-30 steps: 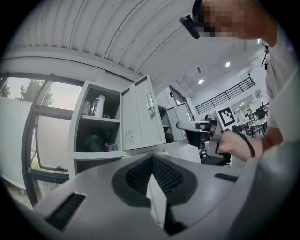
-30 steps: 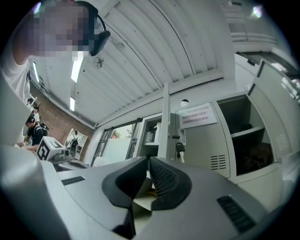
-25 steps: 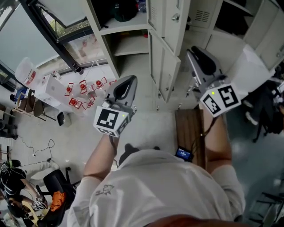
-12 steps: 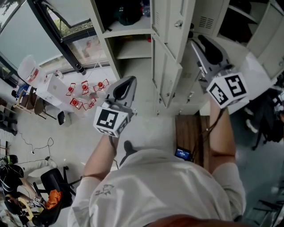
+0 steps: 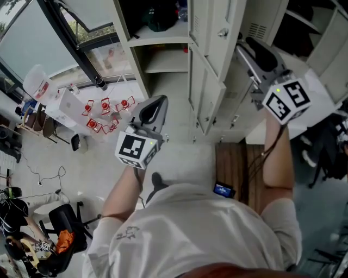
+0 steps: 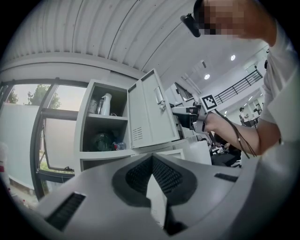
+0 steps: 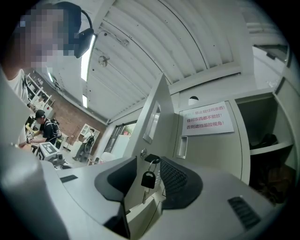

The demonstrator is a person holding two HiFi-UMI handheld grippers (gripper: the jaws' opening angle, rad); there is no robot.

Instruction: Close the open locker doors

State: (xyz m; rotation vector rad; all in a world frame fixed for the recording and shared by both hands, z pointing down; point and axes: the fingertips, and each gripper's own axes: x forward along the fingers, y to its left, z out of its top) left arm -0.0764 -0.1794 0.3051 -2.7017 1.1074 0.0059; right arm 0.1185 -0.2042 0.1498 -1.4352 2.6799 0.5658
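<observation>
Beside open locker door (image 5: 209, 38), dark shelf contents (image 5: 156, 13) indistinct, partly cropped

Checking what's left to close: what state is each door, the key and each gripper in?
Upper door: open.
Lower door: open.
Door with notice: shut.
Key: hanging from the upper door's lock.
Left gripper: jaws shut, empty.
Right gripper: jaws open, just been opening; key between them, ungripped.
</observation>
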